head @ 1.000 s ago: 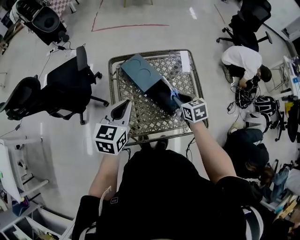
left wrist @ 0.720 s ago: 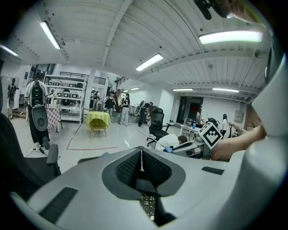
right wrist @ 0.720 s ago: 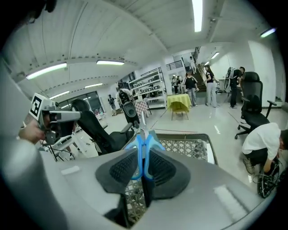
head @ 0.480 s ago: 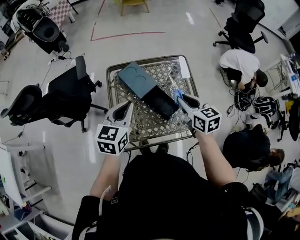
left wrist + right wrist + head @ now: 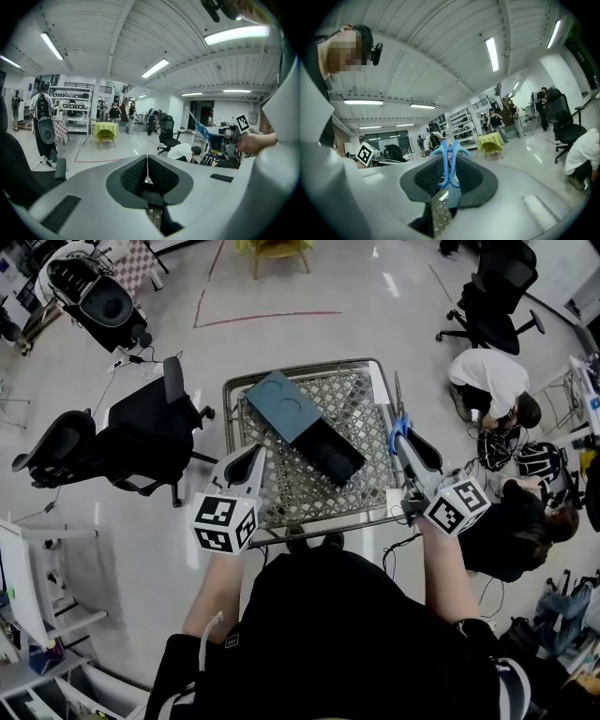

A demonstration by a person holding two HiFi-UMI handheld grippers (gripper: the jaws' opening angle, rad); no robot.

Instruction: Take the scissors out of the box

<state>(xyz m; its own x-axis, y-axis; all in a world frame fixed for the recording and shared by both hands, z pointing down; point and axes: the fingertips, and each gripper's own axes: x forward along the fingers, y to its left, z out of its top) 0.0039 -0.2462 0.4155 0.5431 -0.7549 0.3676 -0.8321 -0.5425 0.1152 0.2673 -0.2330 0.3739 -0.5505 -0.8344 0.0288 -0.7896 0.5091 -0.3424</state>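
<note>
A: Your right tool (image 5: pixel 401 434) is clamped on the blue handles of the scissors (image 5: pixel 397 401). Its jaws are roughly half spread, with the handles pinched between the pads. The blades point up and away from you, right of centre in the head view, about over the right edge of the counter (image 5: pixel 309 365).

B: Agreed. In your right gripper view the scissors (image 5: pixel 443 150) sit straight between the jaws of the right tool (image 5: pixel 449 159), so the grip looks sound to me. Don't loosen it until you've picked a spot for them.

A: The box (image 5: pixel 300 423) lies open on the mesh, centre of the frame, and the scissors are clear of it. I'd judge the taking-out done, so what's left is setting them down.

B: Your left tool (image 5: pixel 246 458) hangs at the counter's near-left corner. Its own view shows the left tool (image 5: pixel 147 172) with pads together on nothing, so it's free to steady the box if needed.

A: Mind the person (image 5: pixel 483 367) crouched at upper right, and turn the points away from them. Lower the scissors flat onto bare mesh beside the box, slowly, so the tips don't slip through the gaps.
</note>
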